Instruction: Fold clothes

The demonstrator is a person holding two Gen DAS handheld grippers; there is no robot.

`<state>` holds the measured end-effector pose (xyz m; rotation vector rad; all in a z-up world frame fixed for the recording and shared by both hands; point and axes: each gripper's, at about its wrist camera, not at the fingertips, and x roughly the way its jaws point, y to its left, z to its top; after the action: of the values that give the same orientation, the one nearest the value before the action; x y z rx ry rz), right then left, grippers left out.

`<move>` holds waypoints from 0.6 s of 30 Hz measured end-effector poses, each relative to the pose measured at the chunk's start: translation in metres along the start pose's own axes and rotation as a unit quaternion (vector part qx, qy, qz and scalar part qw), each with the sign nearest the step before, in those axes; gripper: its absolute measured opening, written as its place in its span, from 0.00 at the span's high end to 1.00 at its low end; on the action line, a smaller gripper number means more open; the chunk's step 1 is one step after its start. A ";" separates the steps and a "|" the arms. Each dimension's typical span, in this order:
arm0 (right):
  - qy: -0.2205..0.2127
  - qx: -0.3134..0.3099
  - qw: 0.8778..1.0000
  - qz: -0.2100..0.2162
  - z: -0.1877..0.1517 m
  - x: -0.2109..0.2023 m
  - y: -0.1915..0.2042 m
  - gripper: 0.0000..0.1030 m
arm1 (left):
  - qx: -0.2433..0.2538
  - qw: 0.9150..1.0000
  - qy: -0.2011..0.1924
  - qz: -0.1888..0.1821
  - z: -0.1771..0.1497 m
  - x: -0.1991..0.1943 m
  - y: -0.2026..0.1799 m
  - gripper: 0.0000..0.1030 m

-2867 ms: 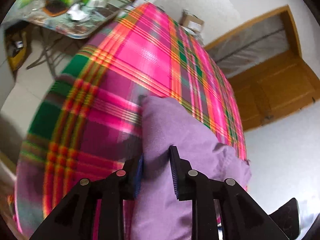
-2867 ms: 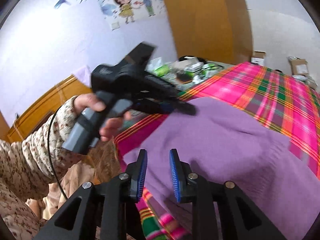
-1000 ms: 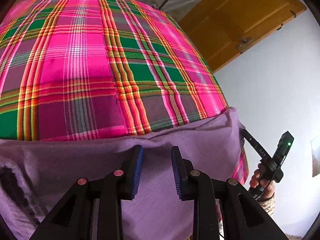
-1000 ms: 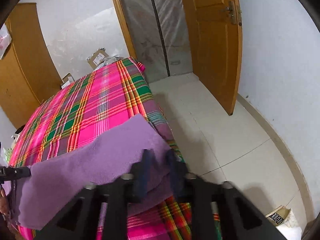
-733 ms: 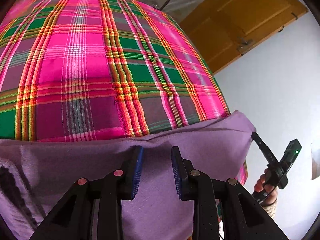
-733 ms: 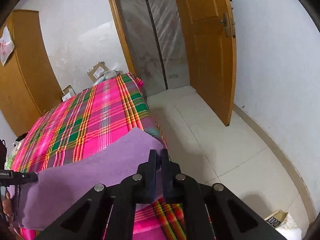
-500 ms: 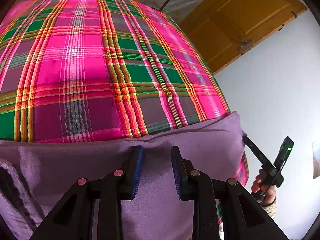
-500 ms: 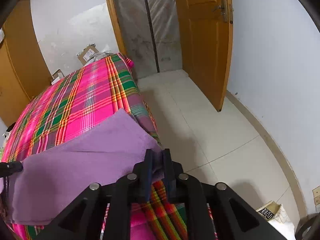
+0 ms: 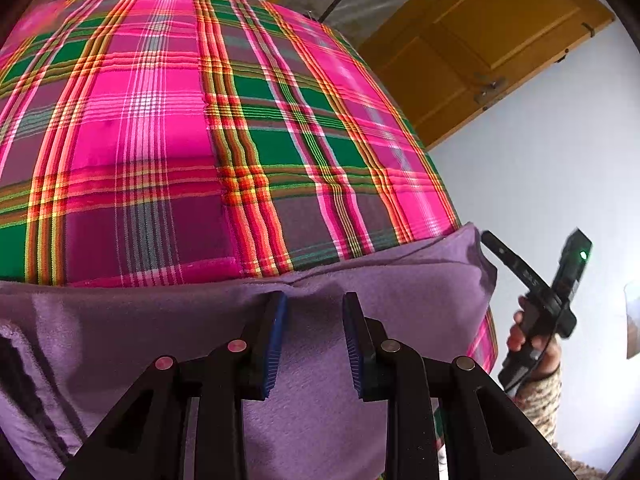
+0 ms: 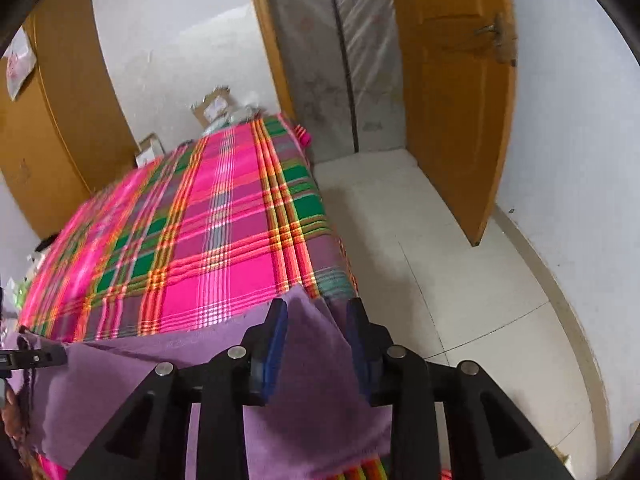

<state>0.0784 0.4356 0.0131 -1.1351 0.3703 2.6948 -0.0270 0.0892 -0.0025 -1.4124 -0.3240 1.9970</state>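
The purple garment lies folded along the near edge of the plaid bedspread, its long axis running across that edge from the left gripper's side to the bedspread's right corner, where one end reaches and slightly overhangs. Its straight folded edge faces the far end of the bedspread. In the right wrist view the same garment stretches leftward from a raised corner at that end of the bedspread.

The left gripper hovers over the middle of the garment, its blue-padded jaws held apart with cloth showing between them; whether the pads press on it cannot be told. The right gripper is opening, the garment's peaked corner standing between its spread jaws with a gap on either side.

Beyond the bedspread's right edge lie pale floor tiles and an orange wooden door; cardboard boxes sit past its far end.
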 end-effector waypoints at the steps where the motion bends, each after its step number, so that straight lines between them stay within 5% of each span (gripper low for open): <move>1: 0.008 -0.003 1.000 0.001 0.003 0.006 0.001 0.70 | 0.000 1.000 0.000 0.000 0.000 0.000 0.000 0.73; 5: 0.035 0.009 0.999 0.026 0.005 0.022 0.000 0.76 | -0.003 1.000 -0.001 -0.002 0.000 0.001 0.001 0.73; 6: 0.027 0.001 0.999 0.025 0.004 0.020 0.002 0.94 | -0.004 1.000 -0.001 -0.003 0.000 0.001 0.001 0.73; 12: -0.018 -0.011 1.000 -0.013 0.006 0.008 0.004 0.95 | -0.003 1.000 -0.002 -0.001 0.001 0.002 0.000 0.73; 18: 0.012 -0.008 1.000 -0.027 0.007 0.025 0.002 0.93 | -0.004 1.000 -0.004 0.001 0.000 0.002 0.000 0.73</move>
<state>0.0562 0.4373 0.0000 -1.1663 0.3182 2.6437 -0.0272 0.0906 -0.0036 -1.4102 -0.3348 2.0061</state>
